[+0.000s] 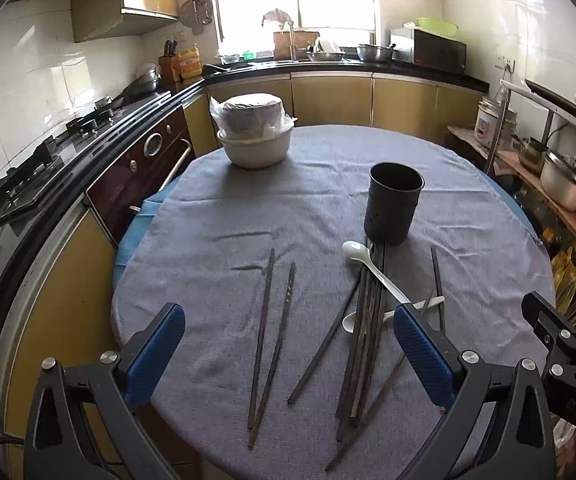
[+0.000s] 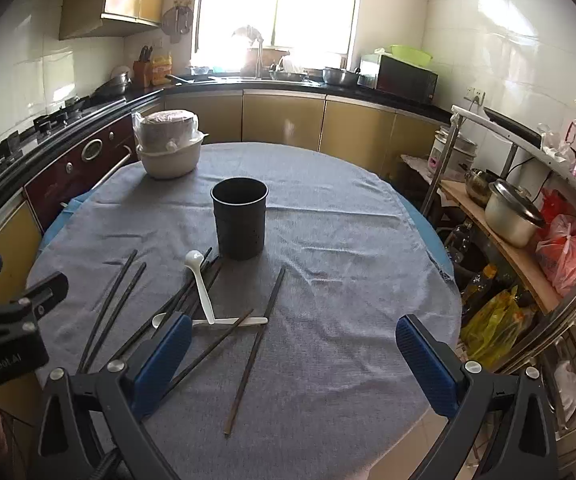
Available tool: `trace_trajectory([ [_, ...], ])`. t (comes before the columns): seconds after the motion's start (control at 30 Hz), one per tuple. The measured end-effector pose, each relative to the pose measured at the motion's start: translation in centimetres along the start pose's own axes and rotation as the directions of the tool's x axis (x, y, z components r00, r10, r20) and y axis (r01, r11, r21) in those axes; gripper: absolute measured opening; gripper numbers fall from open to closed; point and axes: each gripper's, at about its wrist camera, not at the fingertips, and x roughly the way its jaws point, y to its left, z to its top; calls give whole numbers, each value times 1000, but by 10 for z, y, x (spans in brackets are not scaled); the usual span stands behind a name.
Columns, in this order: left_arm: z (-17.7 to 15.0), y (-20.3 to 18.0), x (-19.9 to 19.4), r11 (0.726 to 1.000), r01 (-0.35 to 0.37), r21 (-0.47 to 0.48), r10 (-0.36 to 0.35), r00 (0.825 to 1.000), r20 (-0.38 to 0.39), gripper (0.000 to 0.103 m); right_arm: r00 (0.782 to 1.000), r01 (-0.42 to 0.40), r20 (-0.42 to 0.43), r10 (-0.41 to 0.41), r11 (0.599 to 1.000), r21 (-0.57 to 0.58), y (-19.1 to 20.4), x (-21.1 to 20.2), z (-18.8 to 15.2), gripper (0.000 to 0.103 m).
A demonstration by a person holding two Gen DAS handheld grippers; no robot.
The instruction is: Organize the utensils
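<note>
Both of your tools are spread wide and carry nothing: the left tool hangs tilted down over the near edge of the counter, the right tool just beside it over the near right part of the cloth. Neither touches a utensil, which fits a start position with the sorting not yet begun. Between the left tool's pads lie two loose chopsticks, side by side and pointing away from you. To their right sits the main bundle, a heap of chopsticks with two white spoons: one spoon rests across the top, the other crosses it lower down. One single stick lies apart on the right. The scatter suggests they were tipped out for you to gather. Beyond the bundle, its far ends near the base, stands the dark holder, upright and seemingly empty, the likely destination. Farthest off, at the counter's left rear, is a white bowl with a bagged stack in it, clear of the work.
</note>
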Motion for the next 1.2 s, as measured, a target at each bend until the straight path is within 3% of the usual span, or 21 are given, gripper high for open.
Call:
trace_trajectory([
  [0.4,-5,-3,18,999,31,10,-31,999,-45,103,1000,7,-25,-7,1000,-6,2,15,2,103],
  [1.2,-11,4,22,999,47,2,-47,997,-61,103,1000,8,-13,-8,1000,-19,10,16,4,103],
])
